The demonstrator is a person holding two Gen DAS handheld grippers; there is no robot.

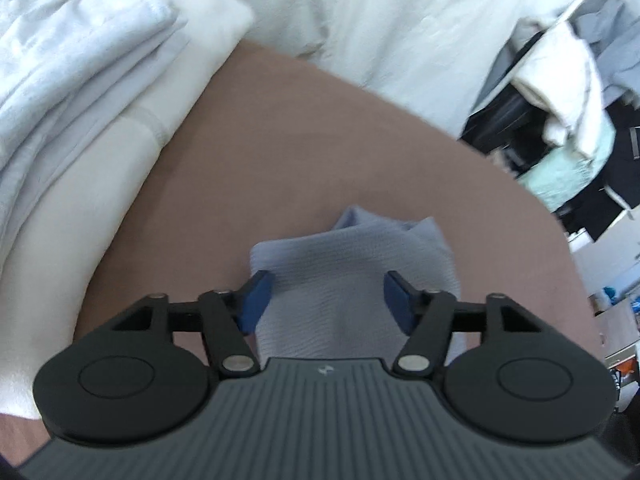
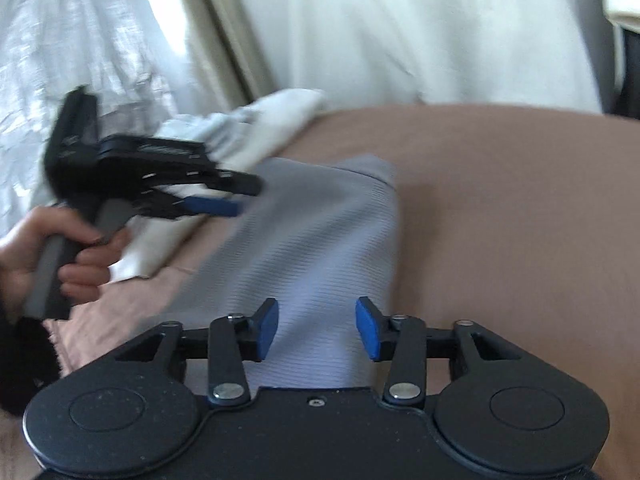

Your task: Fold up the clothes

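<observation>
While the brown bedspread (image 1: 304, 128) spreads under your work, a stack of white folded laundry (image 1: 72, 80) lies along its left edge. Your folded grey-blue garment (image 2: 320, 232) lies flat on the spread between both tools. Your left gripper (image 1: 325, 298) has its jaws apart above it, holding nothing; your right gripper (image 2: 317, 328) likewise.

A brown sheet (image 1: 320, 152) is covering the bed. A white curtain (image 2: 400, 28) is hanging behind it. A messy rack (image 1: 580, 92) is standing nearby.
</observation>
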